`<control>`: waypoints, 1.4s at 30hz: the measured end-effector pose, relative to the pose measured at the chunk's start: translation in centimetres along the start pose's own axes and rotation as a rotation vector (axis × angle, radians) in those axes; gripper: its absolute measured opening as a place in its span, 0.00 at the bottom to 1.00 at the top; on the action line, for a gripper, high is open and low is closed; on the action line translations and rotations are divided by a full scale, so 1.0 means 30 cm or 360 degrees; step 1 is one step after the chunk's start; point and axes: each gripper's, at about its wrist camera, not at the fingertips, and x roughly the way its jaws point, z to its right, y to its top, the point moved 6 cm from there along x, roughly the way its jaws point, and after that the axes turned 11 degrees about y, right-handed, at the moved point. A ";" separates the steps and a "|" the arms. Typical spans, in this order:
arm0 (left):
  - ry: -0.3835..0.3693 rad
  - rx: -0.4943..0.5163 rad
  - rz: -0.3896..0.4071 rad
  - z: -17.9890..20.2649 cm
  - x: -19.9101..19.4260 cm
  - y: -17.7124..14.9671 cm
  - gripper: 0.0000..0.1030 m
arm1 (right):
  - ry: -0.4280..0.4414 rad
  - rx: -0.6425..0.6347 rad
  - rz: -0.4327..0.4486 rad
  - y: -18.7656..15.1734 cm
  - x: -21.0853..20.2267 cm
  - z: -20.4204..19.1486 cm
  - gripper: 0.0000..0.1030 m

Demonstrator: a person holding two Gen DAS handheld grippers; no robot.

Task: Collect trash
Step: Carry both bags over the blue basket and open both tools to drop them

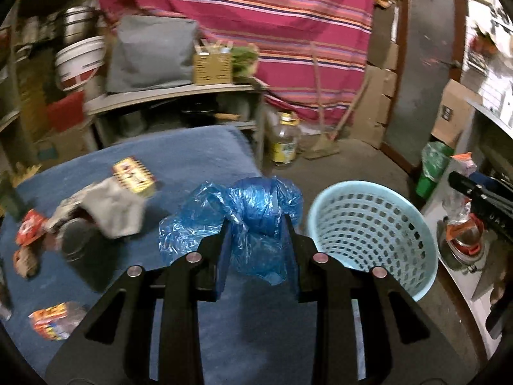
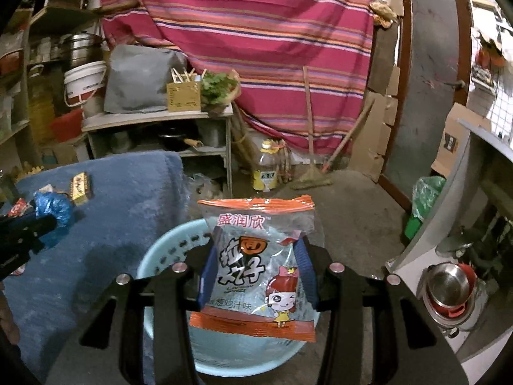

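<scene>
Your left tongs (image 1: pixel 256 224) are clamped on a crumpled blue bag (image 1: pixel 256 211), both pads pressed into its sides, with loose film spilling out to the left. The bag hangs above the right edge of the desk (image 1: pixel 192 154), which is covered in blue cloth, and just left of the basket (image 1: pixel 375 234), a pale blue perforated one standing on the floor beside the desk. Your right tongs (image 2: pixel 256 256) are clamped on an orange-edged snack wrapper (image 2: pixel 256 269), held upright and flat to the camera, directly above the open basket (image 2: pixel 166 256). In the left view the right tongs (image 1: pixel 455 179) enter from the right edge with the wrapper (image 1: pixel 461 163) only partly visible. In the right view the left tongs (image 2: pixel 48 221) enter from the left with the blue bag (image 2: pixel 53 207) at their tips. Still lying on the desk: a grey cloth (image 1: pixel 109 208), a yellow packet (image 1: pixel 134 175), a red wrapper (image 1: pixel 29 231) and an orange wrapper (image 1: pixel 53 320) near the lower left. The left view is blurred, so small print there cannot be read. A bottle (image 2: pixel 264 170) stands on the floor behind the basket.
</scene>
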 end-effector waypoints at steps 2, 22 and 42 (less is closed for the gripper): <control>-0.0026 0.0037 -0.0007 0.063 0.031 0.001 0.28 | -0.0003 0.0012 -0.0010 -0.017 0.022 0.021 0.43; -0.0175 0.0262 0.0009 0.424 0.169 0.036 0.37 | -0.0022 0.0213 -0.0079 -0.128 0.190 0.215 0.43; 0.0094 0.0082 0.0044 0.104 0.129 0.039 0.85 | -0.0009 0.0184 -0.0117 -0.094 0.253 0.091 0.65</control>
